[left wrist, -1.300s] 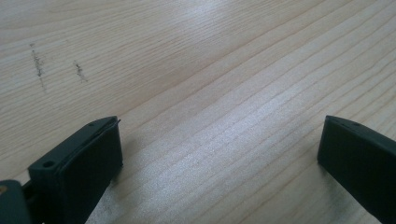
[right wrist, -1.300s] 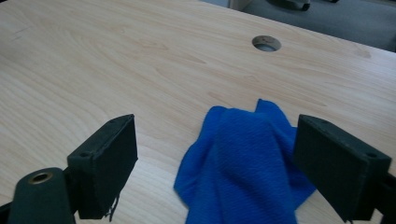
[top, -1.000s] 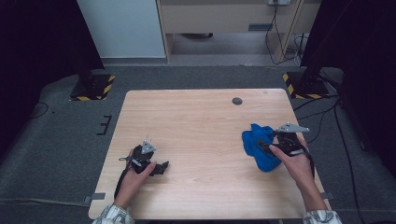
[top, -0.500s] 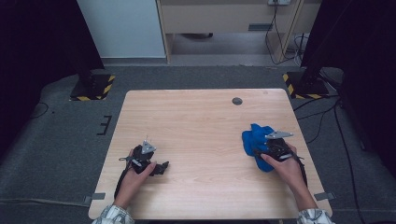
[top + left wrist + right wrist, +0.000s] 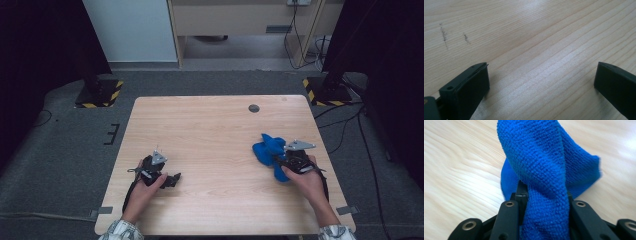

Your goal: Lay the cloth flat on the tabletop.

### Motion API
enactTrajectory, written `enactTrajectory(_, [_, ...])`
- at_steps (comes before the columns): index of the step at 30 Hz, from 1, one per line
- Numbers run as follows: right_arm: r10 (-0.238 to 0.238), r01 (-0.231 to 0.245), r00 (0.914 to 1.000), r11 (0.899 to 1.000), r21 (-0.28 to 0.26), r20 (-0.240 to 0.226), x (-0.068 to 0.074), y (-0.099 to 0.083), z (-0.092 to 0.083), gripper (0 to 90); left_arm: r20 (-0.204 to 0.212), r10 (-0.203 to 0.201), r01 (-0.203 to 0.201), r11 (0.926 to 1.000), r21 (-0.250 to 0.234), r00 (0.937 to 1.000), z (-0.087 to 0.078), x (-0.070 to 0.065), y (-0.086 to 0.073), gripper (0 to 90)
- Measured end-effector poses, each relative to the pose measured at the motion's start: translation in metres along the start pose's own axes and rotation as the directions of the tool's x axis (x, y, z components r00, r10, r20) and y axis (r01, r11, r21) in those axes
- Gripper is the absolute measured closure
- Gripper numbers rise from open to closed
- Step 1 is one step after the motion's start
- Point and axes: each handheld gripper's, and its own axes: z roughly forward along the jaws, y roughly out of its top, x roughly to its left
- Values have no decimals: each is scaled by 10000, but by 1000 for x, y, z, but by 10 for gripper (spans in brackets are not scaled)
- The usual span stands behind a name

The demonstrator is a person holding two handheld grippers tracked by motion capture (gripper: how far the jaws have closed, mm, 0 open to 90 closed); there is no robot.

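Fig. legend. Count: 1 table (image 5: 215, 130), 1 blue cloth (image 5: 267, 149), 2 tools, 2 hands, 1 dark round spot (image 5: 254, 108) on the tabletop.

Landmark = blue cloth, which lies bunched on the table's right part, near the right edge. The dark round spot sits beyond the cloth, toward the far edge. Right tool (image 5: 286, 161) is at the cloth's near-right side, w/ grey 3-cornered plate on top, carried by the right hand (image 5: 307, 181). Left tool (image 5: 170, 180) lies well apart from the cloth, far to its left near the table's front edge, carried by the left hand (image 5: 145, 186).

High view: gives overall layout and both forearms; jaw state of either tool too small to read there.

Right gripper view: a twisted fold of the cloth (image 5: 544, 177) stands up between the 2 black jaws; jaws have just been closing and now press on the fold from both sides, i.e. clamped on the cloth.

Left gripper view: 2 jaws stand wide apart, low over bare wood grain, nothing between them; a few faint dark scuffs (image 5: 444, 37) on the wood, not seen from above.
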Motion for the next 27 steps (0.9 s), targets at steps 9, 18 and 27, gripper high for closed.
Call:
enactTrajectory(9, [-1016,859,9757,9924,-877,-1942,63,32,4,703,-3,3,-3,10000,-3,10000,0,0,0,0])
enactTrajectory(18, [-2504,2189,9125,9669,-1308,-3234,133,66,34,537,13,20,-20,10000,0,10000,0,0,0,0])
enactTrajectory(27, [-2570,2432,9298,9663,-844,-2635,141,54,23,186,-9,8,-8,10000,16,10000,0,0,0,0])
